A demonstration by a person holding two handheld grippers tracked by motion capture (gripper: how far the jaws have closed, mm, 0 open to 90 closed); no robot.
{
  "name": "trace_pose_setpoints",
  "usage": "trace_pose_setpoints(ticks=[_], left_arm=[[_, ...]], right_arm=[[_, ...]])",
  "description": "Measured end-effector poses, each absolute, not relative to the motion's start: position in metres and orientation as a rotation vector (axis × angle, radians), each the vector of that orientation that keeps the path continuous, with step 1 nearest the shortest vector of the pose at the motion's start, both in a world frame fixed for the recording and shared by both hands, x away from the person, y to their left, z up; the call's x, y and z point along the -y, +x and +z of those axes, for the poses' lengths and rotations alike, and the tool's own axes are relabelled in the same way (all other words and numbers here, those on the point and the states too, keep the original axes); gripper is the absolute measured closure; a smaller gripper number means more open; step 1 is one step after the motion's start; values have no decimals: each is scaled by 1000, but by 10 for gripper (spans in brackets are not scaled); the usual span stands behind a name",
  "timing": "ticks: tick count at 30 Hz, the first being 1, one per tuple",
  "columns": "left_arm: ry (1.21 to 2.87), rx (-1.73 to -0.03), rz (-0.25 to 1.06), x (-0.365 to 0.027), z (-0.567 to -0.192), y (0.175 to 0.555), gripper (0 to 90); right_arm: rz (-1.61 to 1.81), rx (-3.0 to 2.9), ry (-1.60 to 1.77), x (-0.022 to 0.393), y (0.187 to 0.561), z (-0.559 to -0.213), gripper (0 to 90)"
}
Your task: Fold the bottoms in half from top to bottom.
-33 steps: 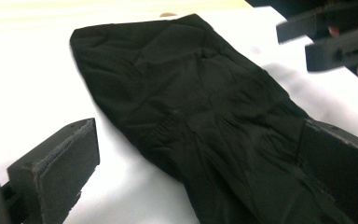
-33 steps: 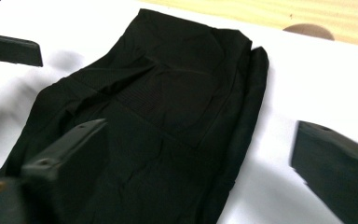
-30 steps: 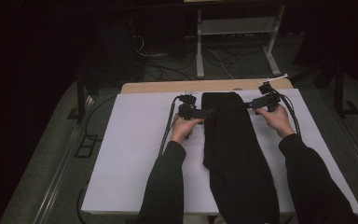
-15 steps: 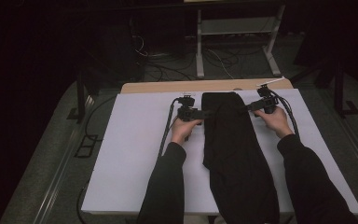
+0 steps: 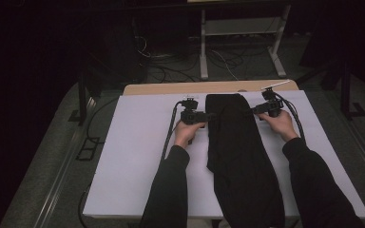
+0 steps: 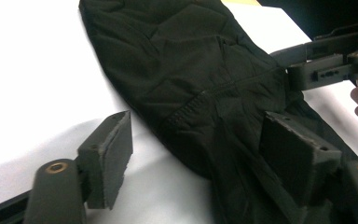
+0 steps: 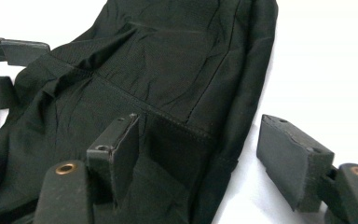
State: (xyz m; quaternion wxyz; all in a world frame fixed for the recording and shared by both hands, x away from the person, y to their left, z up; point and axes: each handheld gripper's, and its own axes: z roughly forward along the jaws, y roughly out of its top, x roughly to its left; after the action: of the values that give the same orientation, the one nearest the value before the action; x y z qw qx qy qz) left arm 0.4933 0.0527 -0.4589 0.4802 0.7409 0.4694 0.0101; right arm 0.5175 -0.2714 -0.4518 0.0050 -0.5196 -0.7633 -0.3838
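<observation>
With the black garment (image 5: 237, 152) lying lengthwise down the middle of the white worktop (image 5: 133, 156), the left gripper (image 5: 208, 115) and right gripper (image 5: 253, 110), jaws apart but just closing astride its opposite edges, should each pinch only the hem near its far end.

Black pants (image 5: 240, 152), folded long, lying flat on the white table (image 5: 133, 156), a bit wrinkly.

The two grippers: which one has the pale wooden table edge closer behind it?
The right gripper: it sits farther up the white sheet, nearer the wooden edge, than the left gripper.
</observation>
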Motion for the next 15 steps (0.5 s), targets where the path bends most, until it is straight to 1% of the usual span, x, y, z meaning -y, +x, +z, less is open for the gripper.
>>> trace_pose_setpoints(ticks=[5, 7, 11, 14, 15], left_arm=[[1813, -1157, 76, -50, -458, 493, 377], [1817, -1159, 95, -50, -458, 493, 397], [1813, -1187, 77, -50, -459, 494, 433], [1823, -1175, 80, -50, -459, 494, 464], [1821, -1164, 76, -50, -459, 494, 476]], right_arm=[[-1224, 2359, -1630, 270, 518, -453, 308], [-1228, 2355, -1644, 269, 517, -453, 318], [-1224, 2369, -1648, 264, 516, -453, 336], [-1210, 2393, -1653, 261, 515, -452, 395], [-1208, 2403, -1653, 260, 515, -452, 430]])
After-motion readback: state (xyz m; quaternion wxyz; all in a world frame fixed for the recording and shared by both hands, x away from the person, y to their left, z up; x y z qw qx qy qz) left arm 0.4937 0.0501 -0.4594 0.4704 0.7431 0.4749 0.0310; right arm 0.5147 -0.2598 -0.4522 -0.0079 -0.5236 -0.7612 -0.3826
